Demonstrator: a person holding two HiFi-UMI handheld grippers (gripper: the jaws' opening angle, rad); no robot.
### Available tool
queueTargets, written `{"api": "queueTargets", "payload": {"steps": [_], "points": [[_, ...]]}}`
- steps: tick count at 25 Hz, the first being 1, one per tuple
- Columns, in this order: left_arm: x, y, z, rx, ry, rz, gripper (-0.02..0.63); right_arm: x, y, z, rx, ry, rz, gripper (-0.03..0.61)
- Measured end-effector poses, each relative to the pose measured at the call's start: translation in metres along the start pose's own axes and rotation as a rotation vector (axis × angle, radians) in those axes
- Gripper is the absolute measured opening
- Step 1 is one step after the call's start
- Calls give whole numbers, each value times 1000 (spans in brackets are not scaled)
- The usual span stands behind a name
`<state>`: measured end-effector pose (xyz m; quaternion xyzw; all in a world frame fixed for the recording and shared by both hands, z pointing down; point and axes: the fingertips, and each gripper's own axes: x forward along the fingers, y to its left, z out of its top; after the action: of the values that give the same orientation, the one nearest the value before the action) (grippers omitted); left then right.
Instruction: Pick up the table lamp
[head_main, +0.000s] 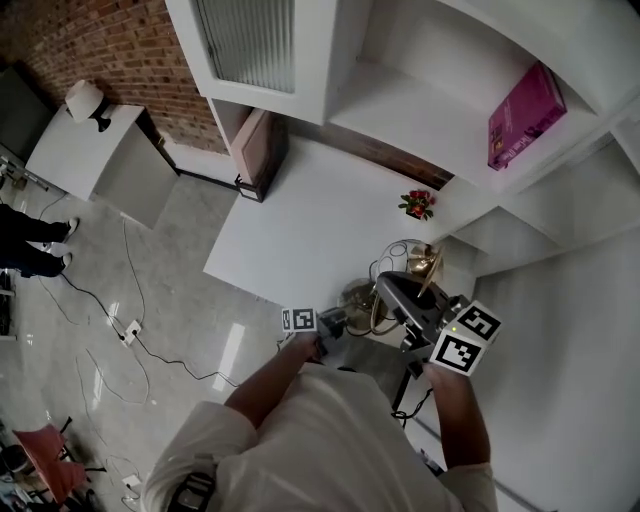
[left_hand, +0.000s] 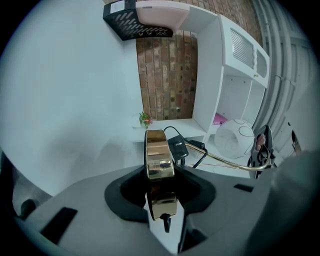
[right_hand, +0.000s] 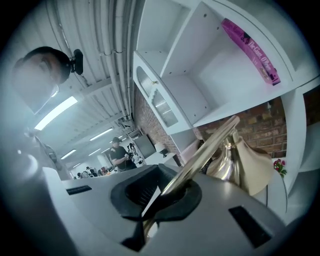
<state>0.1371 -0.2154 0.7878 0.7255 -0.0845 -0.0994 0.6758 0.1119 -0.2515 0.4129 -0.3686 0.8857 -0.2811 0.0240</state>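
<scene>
The table lamp is gold, with a bell-shaped shade, a thin curved stem and a flat round base. It hangs between my two grippers over the near right corner of the white table. My left gripper is shut on the base, which stands on edge between the jaws. My right gripper is shut on the stem, with the shade just beyond it. The lamp's black plug and cord dangle behind the base. In the head view both the left gripper and the right gripper sit close under the lamp.
A small pot of red flowers stands at the table's far right edge. White shelves rise behind and to the right, holding a pink book. A white patterned globe sits beyond the stem. Cables trail over the floor on the left.
</scene>
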Motion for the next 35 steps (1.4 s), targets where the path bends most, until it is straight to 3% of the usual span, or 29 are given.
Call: {"api": "queueTargets", "payload": {"steps": [11, 14, 17, 24, 29, 33, 35], "points": [[-7, -22, -76, -2, -100, -15, 129, -74, 47, -24, -56, 55, 76, 11], [-11, -43, -91, -6, -119, -87, 129, -89, 64, -30, -70, 81, 75, 11], [-20, -54, -107, 4, -145, -92, 129, -104, 82, -35, -75, 86, 86, 11], [-40, -59, -131, 43, -197, -26, 129, -126, 117, -42, -103, 102, 141, 12], [-55, -85, -140, 29, -230, -101, 129, -127, 145, -47, -123, 112, 159, 12], [-64, -93, -141, 57, -228, -115, 129, -127, 158, -46, -131, 116, 168, 12], [-70, -88, -140, 58, -229, -76, 129, -124, 163, -45, -132, 114, 171, 11]]}}
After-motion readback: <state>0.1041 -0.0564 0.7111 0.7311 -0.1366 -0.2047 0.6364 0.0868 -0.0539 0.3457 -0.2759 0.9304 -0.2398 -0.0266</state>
